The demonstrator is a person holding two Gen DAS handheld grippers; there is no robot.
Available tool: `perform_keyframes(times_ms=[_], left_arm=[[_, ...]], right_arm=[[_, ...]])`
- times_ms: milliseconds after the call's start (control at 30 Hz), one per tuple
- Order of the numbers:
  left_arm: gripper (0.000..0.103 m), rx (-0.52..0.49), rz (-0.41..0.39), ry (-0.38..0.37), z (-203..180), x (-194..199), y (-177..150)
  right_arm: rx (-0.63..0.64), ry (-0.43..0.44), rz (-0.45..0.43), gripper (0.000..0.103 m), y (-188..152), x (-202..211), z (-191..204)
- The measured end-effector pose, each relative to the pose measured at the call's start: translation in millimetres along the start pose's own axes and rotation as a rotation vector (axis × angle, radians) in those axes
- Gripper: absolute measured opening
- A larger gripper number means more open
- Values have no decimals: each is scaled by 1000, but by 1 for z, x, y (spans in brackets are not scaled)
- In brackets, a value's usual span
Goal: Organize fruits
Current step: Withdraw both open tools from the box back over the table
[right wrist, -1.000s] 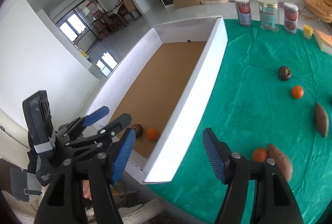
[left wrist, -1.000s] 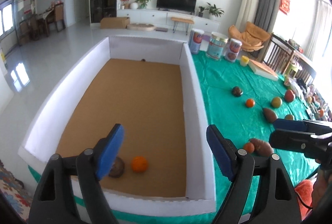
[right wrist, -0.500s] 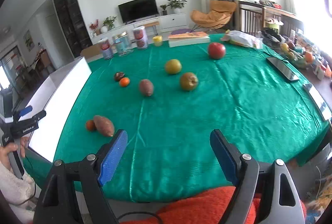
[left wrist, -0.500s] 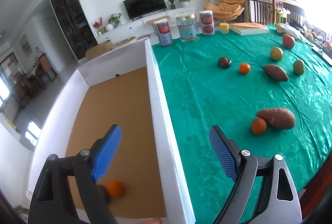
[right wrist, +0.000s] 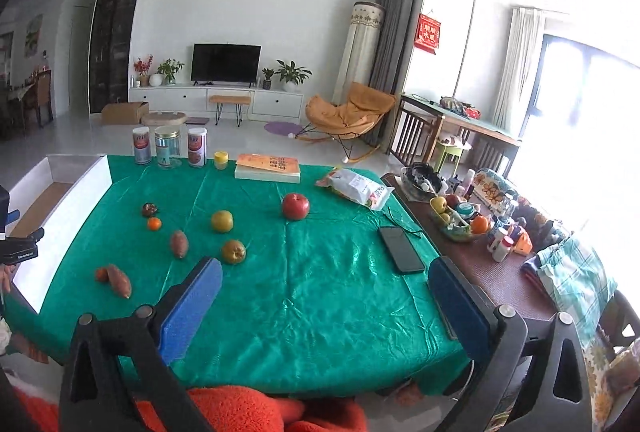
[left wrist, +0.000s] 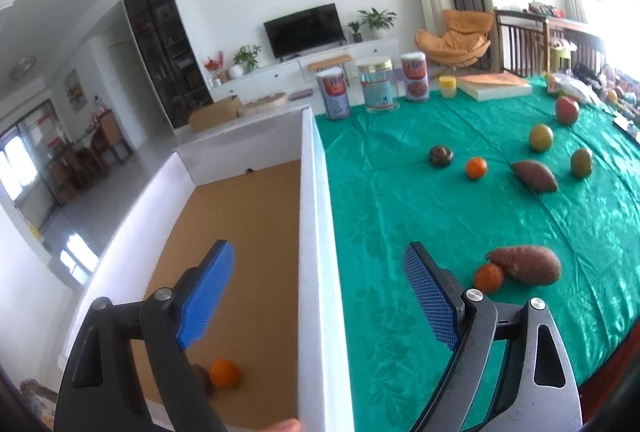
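Left gripper (left wrist: 318, 288) is hanging over the white wall of the shallow white-walled box with a brown floor (left wrist: 312, 232); its blue-padded jaws are opening, nothing between them. Inside the box, at its near end, a small round orange (left wrist: 225, 373) is lying beside a dark round fruit (left wrist: 202, 378), half hidden by the gripper. The box is sitting along the left edge of the green-clothed tabletop (right wrist: 320, 272).

Near the tabletop's near-left corner, a small orange fruit (right wrist: 101, 274) is touching a reddish-brown sweet potato (right wrist: 119, 280). Further in: a dark brown round fruit (right wrist: 149, 209), another small orange (right wrist: 154, 223), a second sweet potato (right wrist: 179, 243). Toward the middle: a yellow-green round fruit (right wrist: 222, 221), a brownish-green pear-like fruit (right wrist: 233, 251), a red apple (right wrist: 295, 206).

Right gripper (right wrist: 324, 308) is hovering over the near edge; its jaws are opening wide and are empty.
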State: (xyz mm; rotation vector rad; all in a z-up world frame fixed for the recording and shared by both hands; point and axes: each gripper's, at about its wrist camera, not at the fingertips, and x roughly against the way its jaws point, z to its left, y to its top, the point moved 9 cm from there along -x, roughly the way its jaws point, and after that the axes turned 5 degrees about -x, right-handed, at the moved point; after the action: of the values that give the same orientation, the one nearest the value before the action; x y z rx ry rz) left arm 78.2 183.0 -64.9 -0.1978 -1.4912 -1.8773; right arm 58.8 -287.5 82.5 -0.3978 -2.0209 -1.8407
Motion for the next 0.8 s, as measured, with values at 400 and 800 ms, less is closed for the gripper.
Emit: perform_keyframes(times_ms=[400, 800], left_arm=[[94, 55, -145, -446, -128, 76, 37], [94, 101, -66, -676, -195, 108, 8]], right_arm=[[-308, 143, 103, 103, -136, -69, 72], [-256, 182, 153, 103, -160, -60, 117]])
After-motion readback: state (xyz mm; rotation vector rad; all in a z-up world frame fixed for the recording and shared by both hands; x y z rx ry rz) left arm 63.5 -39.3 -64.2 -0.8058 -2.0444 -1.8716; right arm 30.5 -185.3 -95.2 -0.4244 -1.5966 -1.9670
